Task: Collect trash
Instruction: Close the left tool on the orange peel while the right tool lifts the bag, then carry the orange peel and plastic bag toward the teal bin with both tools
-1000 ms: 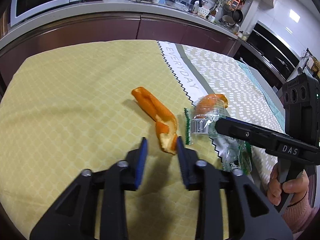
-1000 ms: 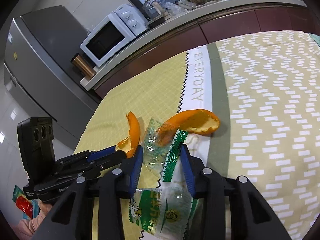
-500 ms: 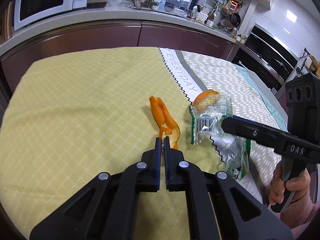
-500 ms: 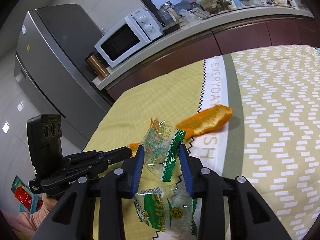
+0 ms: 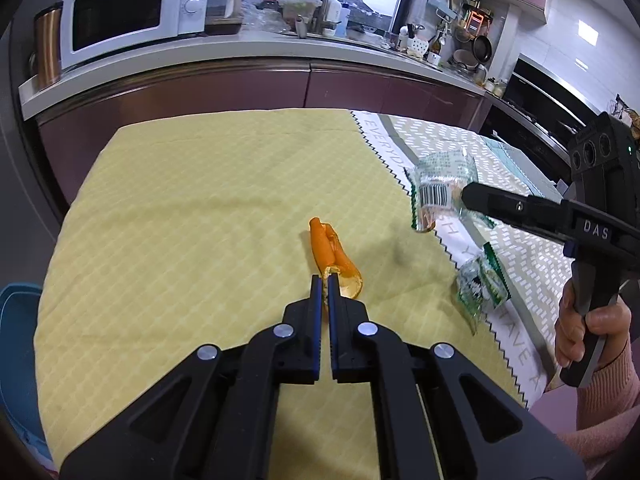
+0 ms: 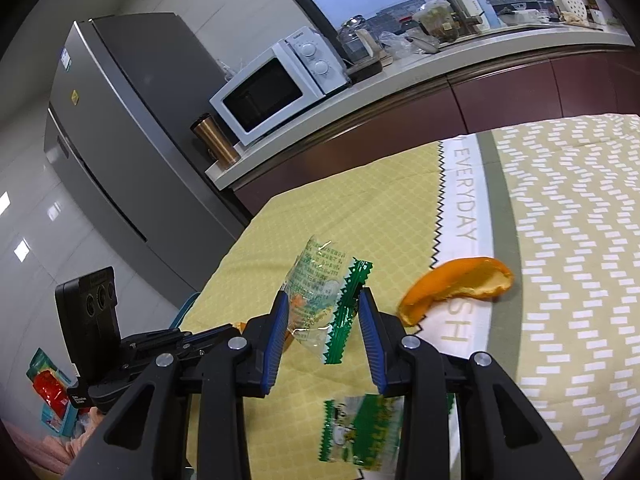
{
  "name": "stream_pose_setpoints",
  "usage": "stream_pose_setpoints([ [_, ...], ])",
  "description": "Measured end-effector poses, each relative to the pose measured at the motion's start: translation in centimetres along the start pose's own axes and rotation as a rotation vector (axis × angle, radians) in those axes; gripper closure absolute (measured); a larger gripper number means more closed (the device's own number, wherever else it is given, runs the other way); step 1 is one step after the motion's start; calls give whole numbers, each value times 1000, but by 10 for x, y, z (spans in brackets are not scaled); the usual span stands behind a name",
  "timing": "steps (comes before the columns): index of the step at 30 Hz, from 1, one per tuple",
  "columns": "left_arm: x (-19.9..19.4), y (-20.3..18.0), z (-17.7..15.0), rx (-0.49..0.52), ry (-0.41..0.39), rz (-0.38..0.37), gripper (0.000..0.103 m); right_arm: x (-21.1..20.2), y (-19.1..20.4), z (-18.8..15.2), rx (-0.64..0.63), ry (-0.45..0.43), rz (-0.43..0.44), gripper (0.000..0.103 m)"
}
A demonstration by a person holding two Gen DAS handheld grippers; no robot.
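Left gripper (image 5: 325,280) clamped nearly shut on the near end of an orange peel (image 5: 332,254), peel lifted over the yellow half of the tablecloth (image 5: 200,208), toward the near edge. Right gripper (image 6: 322,332) part closed on a clear wrapper (image 6: 320,280) with a green zigzag seam, held up over the cloth's middle stripe. Hanging below that grip, or lying just under it, a second green wrapper (image 6: 360,432); hard to tell whether attached or loose. A second peel (image 6: 456,288) lying on the white stripe, near the cloth's centre, untouched.

Step in hand, by judgement: carrying both catches off to a bin. At the left edge of the table, a blue rim (image 5: 16,320) low down, possibly the bin, not certain.

To do it well:
- Keep both grips firm; thin peel edge and slick film slip easily.
- Move smoothly, no jerks, with the peel hanging clear of the cloth.
- Keep the two grippers apart to avoid knocking one catch with the other.
- Release only once well over the bin's opening.
- Come back for the second peel and any dropped wrapper.
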State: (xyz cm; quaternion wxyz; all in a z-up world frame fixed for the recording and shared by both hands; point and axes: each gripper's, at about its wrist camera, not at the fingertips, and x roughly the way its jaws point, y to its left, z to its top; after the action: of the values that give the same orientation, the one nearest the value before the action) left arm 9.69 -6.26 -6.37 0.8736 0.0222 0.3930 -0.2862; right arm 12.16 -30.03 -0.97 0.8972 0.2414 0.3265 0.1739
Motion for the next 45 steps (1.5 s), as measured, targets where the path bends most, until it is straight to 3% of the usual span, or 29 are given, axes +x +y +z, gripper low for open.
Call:
stream_pose_setpoints([
  [5, 0, 16, -11, -20, 30, 22, 99, 9, 8, -2, -11, 19, 12, 69],
  [7, 5, 22, -12, -27, 42, 25, 85, 12, 11, -3, -15, 27, 15, 69],
  [11, 12, 24, -15, -39, 59, 9, 80, 18, 15, -4, -20, 39, 20, 69],
  [13, 15, 25, -15, -43, 63, 1, 81, 20, 17, -4, -24, 44, 21, 69],
  [15, 17, 25, -15, -47, 61, -11, 96, 22, 19, -5, -27, 50, 23, 69],
  [18, 16, 22, -10, -52, 57, -31, 98, 24, 22, -5, -32, 55, 29, 69],
  [27, -9, 19, -11, -26, 2, 28, 99, 35, 37, -4, -57, 65, 57, 69],
  [45, -74, 59, -21, -69, -78, 125, 99, 60, 78, -7, -119, 105, 130, 69],
])
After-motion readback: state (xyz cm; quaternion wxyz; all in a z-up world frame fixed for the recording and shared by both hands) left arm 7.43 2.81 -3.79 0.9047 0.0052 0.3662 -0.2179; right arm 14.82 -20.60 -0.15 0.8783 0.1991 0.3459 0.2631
